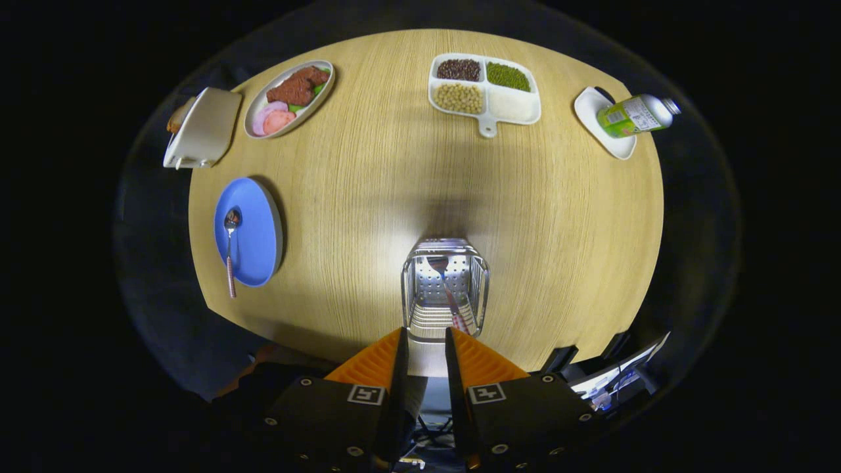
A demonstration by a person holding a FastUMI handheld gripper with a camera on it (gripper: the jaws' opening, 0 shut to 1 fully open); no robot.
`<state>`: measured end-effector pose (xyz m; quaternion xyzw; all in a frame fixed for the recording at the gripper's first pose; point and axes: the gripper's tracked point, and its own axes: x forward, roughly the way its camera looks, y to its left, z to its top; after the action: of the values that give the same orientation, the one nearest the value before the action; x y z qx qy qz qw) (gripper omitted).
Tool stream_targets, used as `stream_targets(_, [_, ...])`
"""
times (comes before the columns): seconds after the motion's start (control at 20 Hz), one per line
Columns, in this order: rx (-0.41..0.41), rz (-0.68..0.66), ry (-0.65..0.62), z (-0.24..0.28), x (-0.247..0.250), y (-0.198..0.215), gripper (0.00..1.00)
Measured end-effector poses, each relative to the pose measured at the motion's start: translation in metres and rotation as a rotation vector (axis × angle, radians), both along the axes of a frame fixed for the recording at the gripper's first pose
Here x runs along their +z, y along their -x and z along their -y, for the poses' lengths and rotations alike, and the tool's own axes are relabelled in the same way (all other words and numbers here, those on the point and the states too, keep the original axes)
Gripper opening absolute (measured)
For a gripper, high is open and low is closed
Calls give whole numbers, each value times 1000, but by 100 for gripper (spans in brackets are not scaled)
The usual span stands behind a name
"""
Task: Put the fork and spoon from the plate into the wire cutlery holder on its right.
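Note:
The wire cutlery holder (445, 289) stands near the table's front edge, just ahead of my fingertips. The fork (449, 292) rests inside it, head toward the far wall and handle slanting back toward my right finger (473, 358). My gripper (426, 335) hovers over the holder's near rim, slightly open, with nothing between its fingers. Far to the left lies the blue plate (257, 230), with the spoon (230, 253) on its left side, bowl away from me and pinkish handle reaching past the near rim.
At the back stand a divided white tray of beans (519, 105), an oval plate of food (259, 108) and a white box (204, 128). A green bottle (634, 115) lies on a white dish (591, 108) at the back right. Bare wood separates plate and holder.

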<state>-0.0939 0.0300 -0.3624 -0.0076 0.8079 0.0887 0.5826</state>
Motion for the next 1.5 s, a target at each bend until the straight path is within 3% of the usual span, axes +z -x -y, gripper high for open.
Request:
stream_targets(0.15, [-7, 118, -37, -19, 17, -17, 40])
stream_targets(0.2, [-14, 142, -59, -31, 22, -19, 50])
stream_targets(0.35, [-34, 179, -114, -70, 34, -15, 65])
stream_targets(0.5, [-7, 189, -151, -115, 34, -8, 74])
stream_targets(0.75, [13, 152, -232, -208, 25, 6, 76])
stream_targets(1.3, [50, 41, -280, -324, -13, 49, 77])
stream_targets(1.5, [48, 31, -251, -346, -31, 58, 72])
